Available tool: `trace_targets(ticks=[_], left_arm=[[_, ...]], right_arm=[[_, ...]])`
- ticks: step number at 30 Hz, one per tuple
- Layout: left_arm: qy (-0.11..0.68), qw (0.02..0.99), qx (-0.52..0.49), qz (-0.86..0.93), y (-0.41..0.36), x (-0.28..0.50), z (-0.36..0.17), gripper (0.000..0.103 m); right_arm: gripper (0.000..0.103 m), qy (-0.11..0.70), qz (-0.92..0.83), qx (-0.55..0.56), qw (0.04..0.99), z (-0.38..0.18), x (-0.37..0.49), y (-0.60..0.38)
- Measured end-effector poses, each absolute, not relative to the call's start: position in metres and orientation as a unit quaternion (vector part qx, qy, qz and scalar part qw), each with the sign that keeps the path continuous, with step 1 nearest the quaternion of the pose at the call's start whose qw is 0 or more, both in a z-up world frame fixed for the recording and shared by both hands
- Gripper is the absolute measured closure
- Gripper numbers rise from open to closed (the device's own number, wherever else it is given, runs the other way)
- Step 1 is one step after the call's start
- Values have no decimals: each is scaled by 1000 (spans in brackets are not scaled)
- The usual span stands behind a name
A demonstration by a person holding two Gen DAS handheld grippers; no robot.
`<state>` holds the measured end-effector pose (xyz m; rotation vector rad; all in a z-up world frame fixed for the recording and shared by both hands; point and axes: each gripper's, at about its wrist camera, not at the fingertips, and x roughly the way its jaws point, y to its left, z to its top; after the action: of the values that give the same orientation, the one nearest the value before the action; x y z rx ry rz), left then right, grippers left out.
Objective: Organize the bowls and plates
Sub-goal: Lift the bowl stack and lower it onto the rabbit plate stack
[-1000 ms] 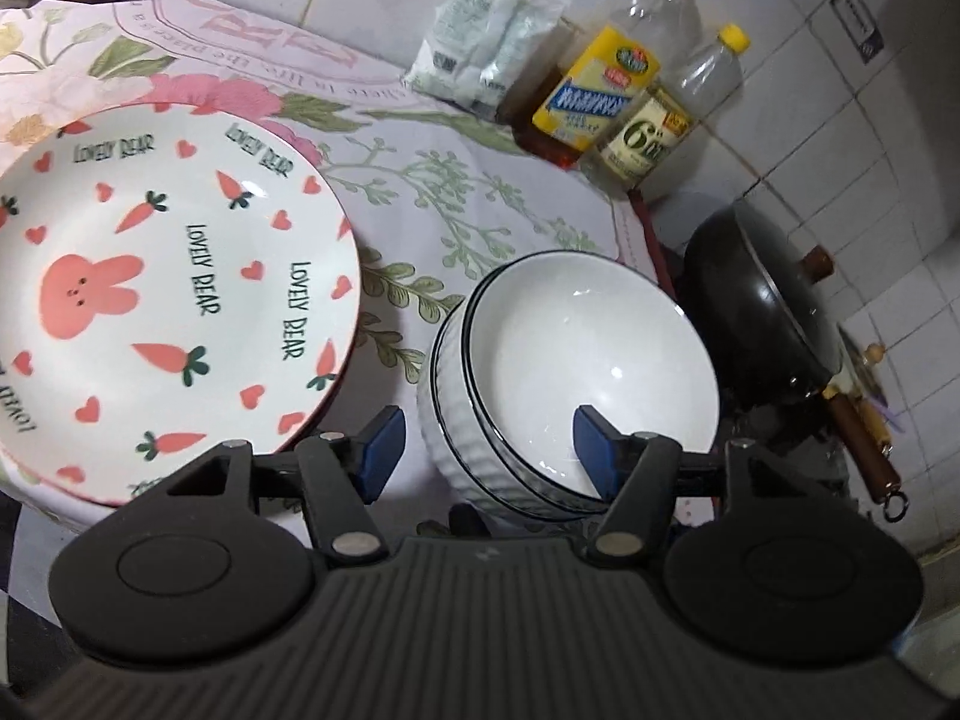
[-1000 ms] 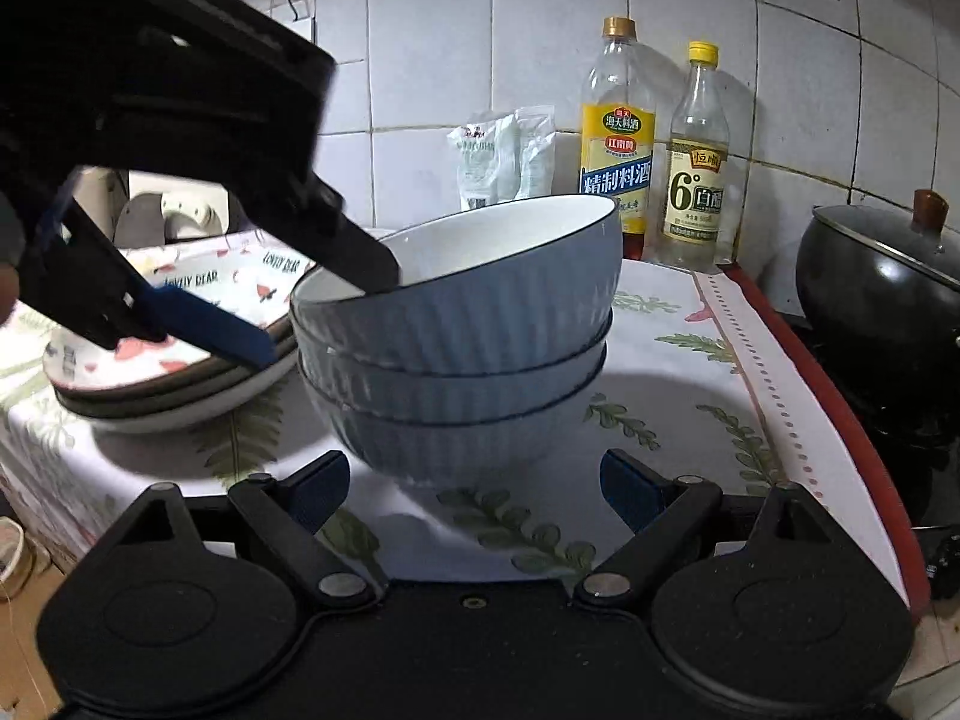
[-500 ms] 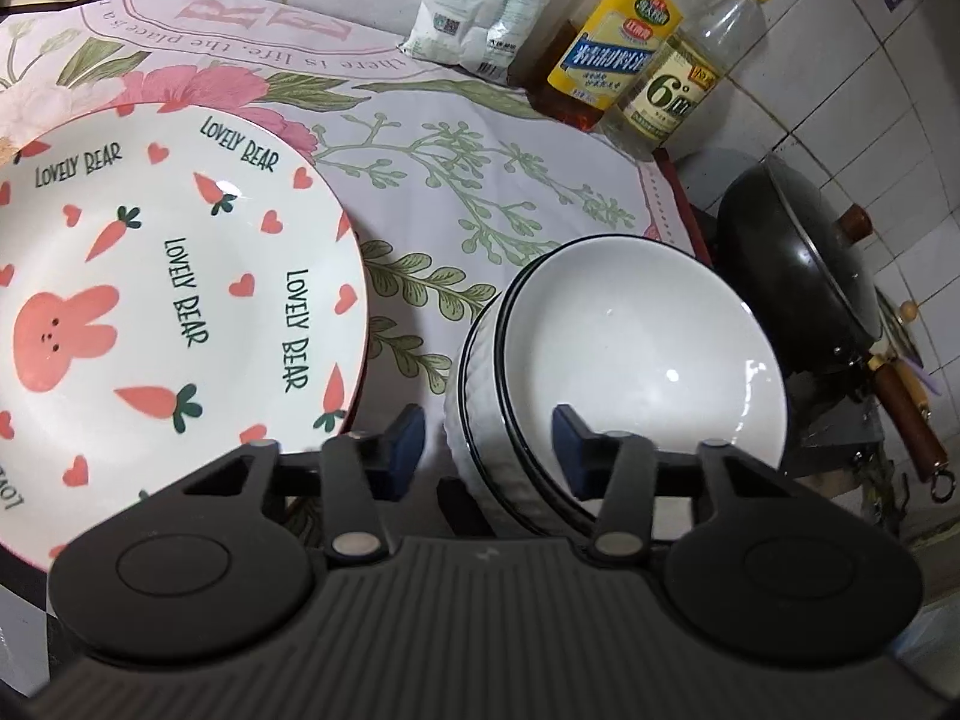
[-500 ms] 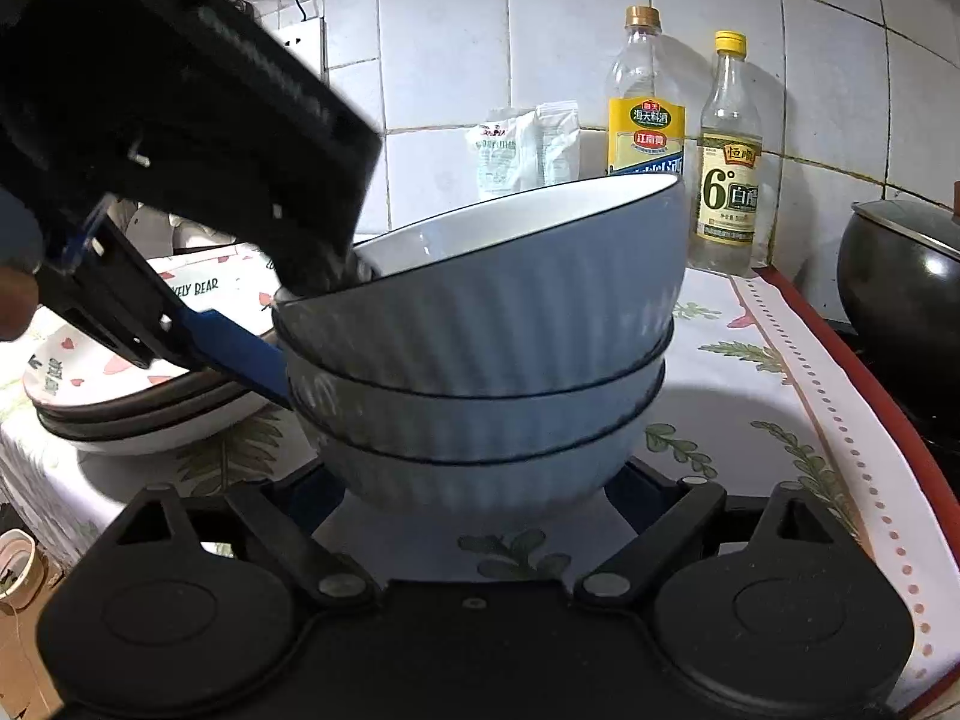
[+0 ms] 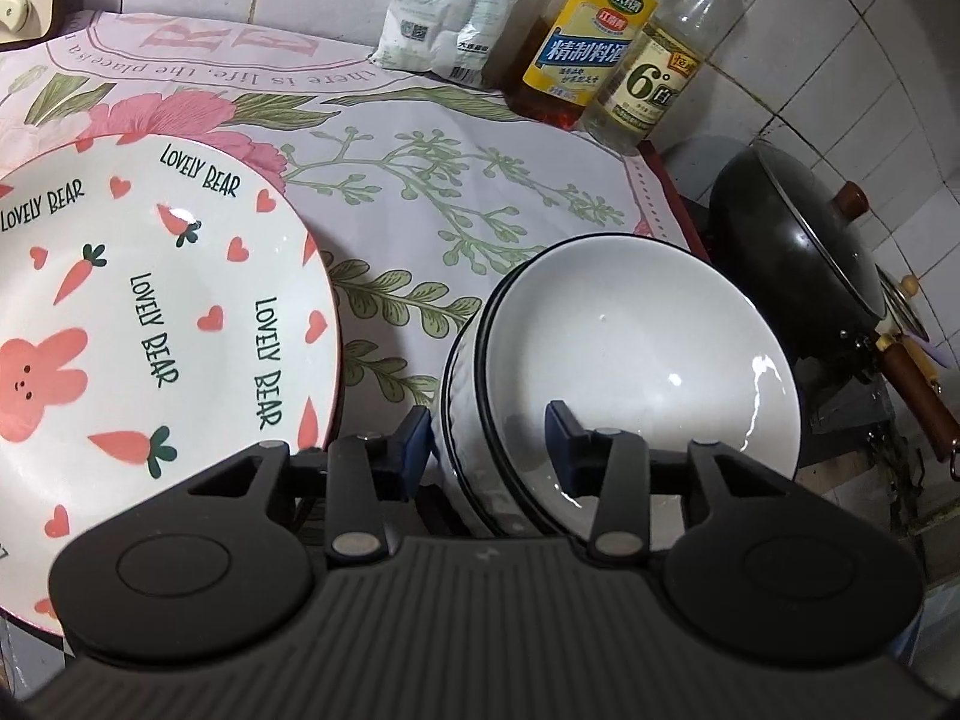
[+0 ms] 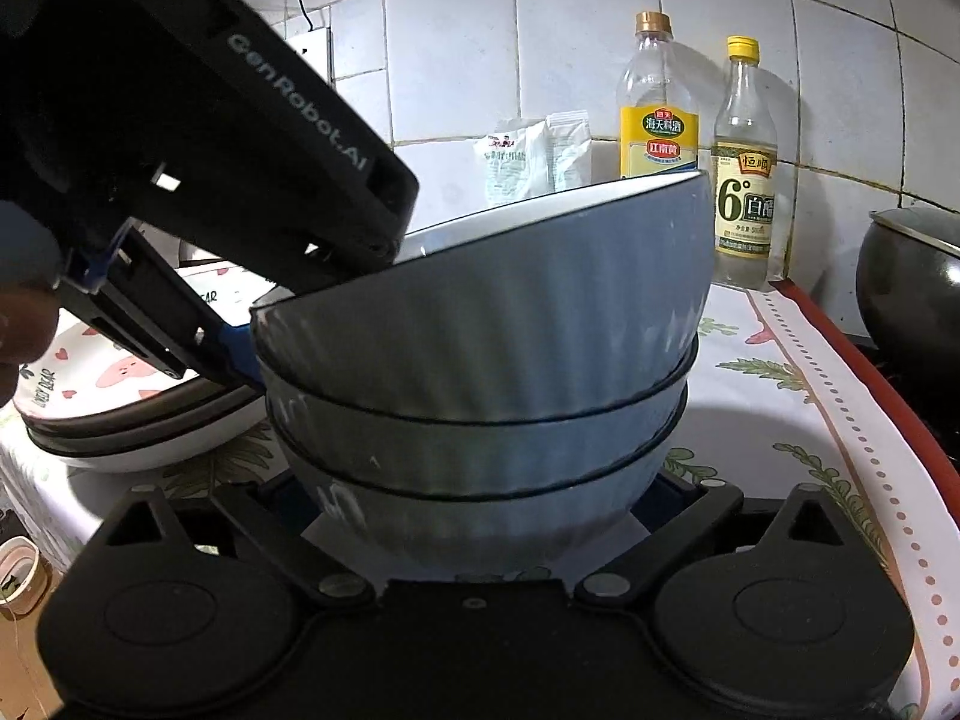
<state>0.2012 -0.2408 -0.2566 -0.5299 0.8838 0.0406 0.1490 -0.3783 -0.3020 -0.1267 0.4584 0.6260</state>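
Note:
A stack of three ribbed white bowls with dark rims [image 5: 636,354] [image 6: 480,372] stands on the flowered cloth, the top bowl tilted. My left gripper [image 5: 487,441] straddles the near rim of the stack, one blue pad outside, one inside the top bowl, jaws still apart. It also shows in the right wrist view [image 6: 228,180]. My right gripper [image 6: 465,504] is wide open with a finger on each side of the bottom bowl. A stack of "Lovely Bear" rabbit plates [image 5: 138,312] [image 6: 132,414] sits left of the bowls.
Two bottles [image 5: 594,42] [image 6: 744,168] and white packets [image 5: 450,6] stand against the tiled wall. A black lidded wok [image 5: 798,264] sits to the right beyond the cloth's red edge [image 6: 864,360]. A small cup [image 6: 18,576] is low at the left.
Both grippers have moved in on the bowl stack. The left jaws have narrowed around the rim. The right fingers now reach past the bottom bowl's sides.

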Motion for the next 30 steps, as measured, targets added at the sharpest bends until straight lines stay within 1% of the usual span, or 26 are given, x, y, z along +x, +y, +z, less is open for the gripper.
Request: trace_targets(ticks=[6, 15, 24, 30], left_arm=[[415, 882, -221, 20, -251, 199, -252, 63], [409, 881, -239, 17, -248, 190, -246, 63], [376, 897, -234, 9, -223, 167, -203, 63], [363, 901, -236, 36, -195, 145, -172, 63]], right_arm=[[2, 231, 304, -47, 923, -300, 153, -381], [2, 232, 304, -58, 922, -291, 149, -382], [2, 194, 316, -78, 926, -256, 139, -361], [2, 189, 343, -75, 917, -226, 130, -332]])
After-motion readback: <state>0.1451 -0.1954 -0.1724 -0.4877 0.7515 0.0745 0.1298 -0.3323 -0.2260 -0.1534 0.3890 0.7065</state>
